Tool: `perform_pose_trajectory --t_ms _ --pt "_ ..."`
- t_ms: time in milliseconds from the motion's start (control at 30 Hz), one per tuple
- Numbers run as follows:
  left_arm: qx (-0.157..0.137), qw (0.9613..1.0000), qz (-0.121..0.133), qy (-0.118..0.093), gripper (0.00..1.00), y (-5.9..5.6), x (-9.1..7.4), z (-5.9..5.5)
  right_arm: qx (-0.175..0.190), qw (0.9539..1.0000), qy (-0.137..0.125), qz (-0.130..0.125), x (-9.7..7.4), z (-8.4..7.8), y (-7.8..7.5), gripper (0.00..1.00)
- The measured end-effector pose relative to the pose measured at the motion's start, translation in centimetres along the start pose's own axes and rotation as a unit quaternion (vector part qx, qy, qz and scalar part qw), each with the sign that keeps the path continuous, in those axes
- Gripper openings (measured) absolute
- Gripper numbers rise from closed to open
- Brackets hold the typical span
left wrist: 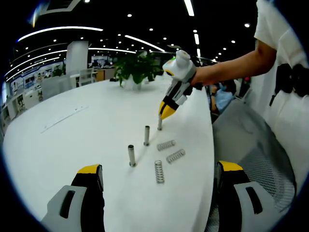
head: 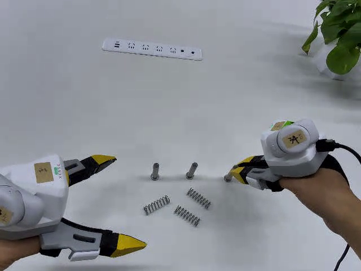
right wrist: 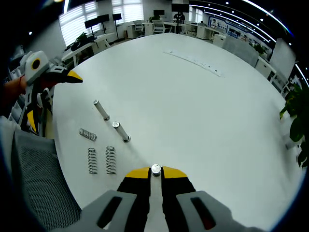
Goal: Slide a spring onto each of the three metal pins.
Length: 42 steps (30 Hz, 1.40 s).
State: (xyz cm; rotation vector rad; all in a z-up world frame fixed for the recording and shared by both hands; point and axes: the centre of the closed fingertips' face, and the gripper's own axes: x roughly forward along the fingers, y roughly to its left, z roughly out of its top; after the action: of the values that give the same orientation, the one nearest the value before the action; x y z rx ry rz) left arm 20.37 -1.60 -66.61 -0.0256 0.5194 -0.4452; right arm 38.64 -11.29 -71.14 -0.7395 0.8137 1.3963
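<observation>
The third pin [head: 228,178], nearest the worktop's right edge, is mostly covered in the head view by the yellow tips of the right gripper [head: 233,172]. In the right gripper view its round top [right wrist: 155,169] peeks out between the tips clamped on it, and the shaft is hidden beneath them. The left gripper [head: 127,202] has its body cut off by the left and bottom edges of the head view. The plant [head: 337,34] at the far right corner runs off the top and right edges, its white pot blurred. A black cable [head: 342,255] leaves at the bottom edge. The sockets of the power strip [right wrist: 194,61] are too small to make out.
</observation>
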Motion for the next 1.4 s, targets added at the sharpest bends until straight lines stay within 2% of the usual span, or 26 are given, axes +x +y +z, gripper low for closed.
perform_pose_trajectory --t_ms 500,900,1100,1400 --pt "0.001 1.0000 -0.002 0.000 1.00 -0.1 0.2 0.0 0.001 0.9999 -0.015 0.000 0.4 0.2 0.2 0.09" --pt "0.000 1.0000 -0.003 -0.001 1.00 -0.6 0.4 0.7 0.004 0.9998 -0.021 0.001 -0.1 0.3 0.6 0.09" --pt "0.000 1.0000 -0.003 -0.003 1.00 -0.8 0.4 1.0 0.003 0.9997 -0.023 0.001 0.3 0.2 0.5 0.09" --pt "-0.001 1.0000 -0.002 -0.003 1.00 -0.4 0.3 0.7 0.004 0.9997 -0.025 0.003 0.3 0.4 0.6 0.09"
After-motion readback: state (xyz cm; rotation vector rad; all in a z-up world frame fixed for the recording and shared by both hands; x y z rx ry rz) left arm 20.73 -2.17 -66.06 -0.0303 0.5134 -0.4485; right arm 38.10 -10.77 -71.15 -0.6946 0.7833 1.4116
